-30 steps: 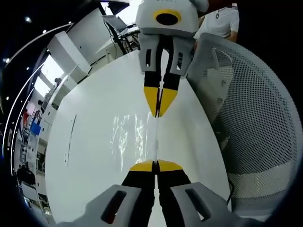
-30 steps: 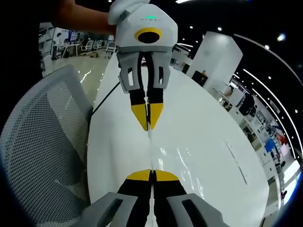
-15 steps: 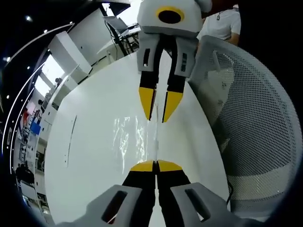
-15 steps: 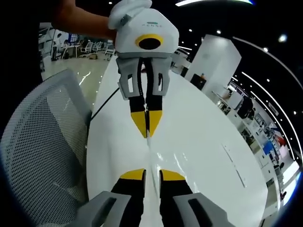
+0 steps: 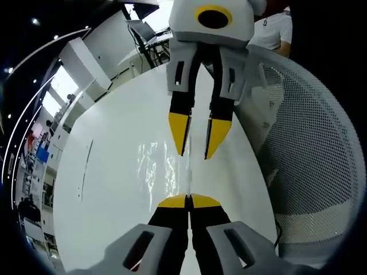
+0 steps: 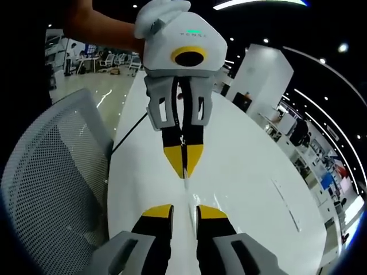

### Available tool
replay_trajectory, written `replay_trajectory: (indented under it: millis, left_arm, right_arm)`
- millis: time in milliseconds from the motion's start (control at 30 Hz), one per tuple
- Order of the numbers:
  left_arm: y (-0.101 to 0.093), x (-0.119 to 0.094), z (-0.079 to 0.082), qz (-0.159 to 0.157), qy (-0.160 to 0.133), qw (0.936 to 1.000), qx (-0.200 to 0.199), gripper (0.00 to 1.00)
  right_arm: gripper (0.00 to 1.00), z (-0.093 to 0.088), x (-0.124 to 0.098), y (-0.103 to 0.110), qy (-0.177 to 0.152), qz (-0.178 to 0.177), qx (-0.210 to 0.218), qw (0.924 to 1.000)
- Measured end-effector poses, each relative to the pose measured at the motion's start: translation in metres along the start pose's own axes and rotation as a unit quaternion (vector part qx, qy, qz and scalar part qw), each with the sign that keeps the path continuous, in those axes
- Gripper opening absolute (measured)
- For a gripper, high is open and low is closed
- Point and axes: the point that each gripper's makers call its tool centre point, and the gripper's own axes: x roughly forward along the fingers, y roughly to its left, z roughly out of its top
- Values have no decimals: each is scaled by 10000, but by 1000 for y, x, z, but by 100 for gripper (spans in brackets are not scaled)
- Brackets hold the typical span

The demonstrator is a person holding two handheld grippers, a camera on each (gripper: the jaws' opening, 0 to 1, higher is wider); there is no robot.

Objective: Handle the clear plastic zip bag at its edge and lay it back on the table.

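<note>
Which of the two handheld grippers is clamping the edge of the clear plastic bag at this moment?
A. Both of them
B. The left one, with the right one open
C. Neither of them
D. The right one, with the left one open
B: the left gripper has its yellow tips pressed together on the edge of the clear plastic bag, while the right gripper has its jaws spread apart around that edge, not touching it.

Left gripper view: low over the white counter [image 5: 114,189], looking along it at the right gripper [image 5: 195,146], close. Right gripper view: opposite heading, facing the left gripper [image 6: 184,172], close. Shared: counter strip between them, clear bag [image 5: 157,166], mesh chair [image 5: 304,154] alongside.
</note>
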Motion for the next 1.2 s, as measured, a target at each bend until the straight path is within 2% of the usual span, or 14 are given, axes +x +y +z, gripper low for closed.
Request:
replay_trajectory:
  millis: [300, 533, 800, 1200]
  left_arm:
    - [-2, -3, 3, -3, -50, 10000, -70, 0]
    - [-4, -3, 6, -8, -92, 9999, -99, 0]
    - [-6, -1, 8, -51, -129, 9999, -69, 0]
    - [-8, -2, 6, -78, -134, 9998, -85, 0]
  right_arm:
    - [11, 14, 4, 2, -159, 44, -87, 9998]
    - [10, 18, 6, 5, -196, 115, -184, 9996]
    - [1, 20, 7, 4, -206, 113, -320, 9992]
    - [0, 21, 7, 5, -225, 159, -328, 9991]
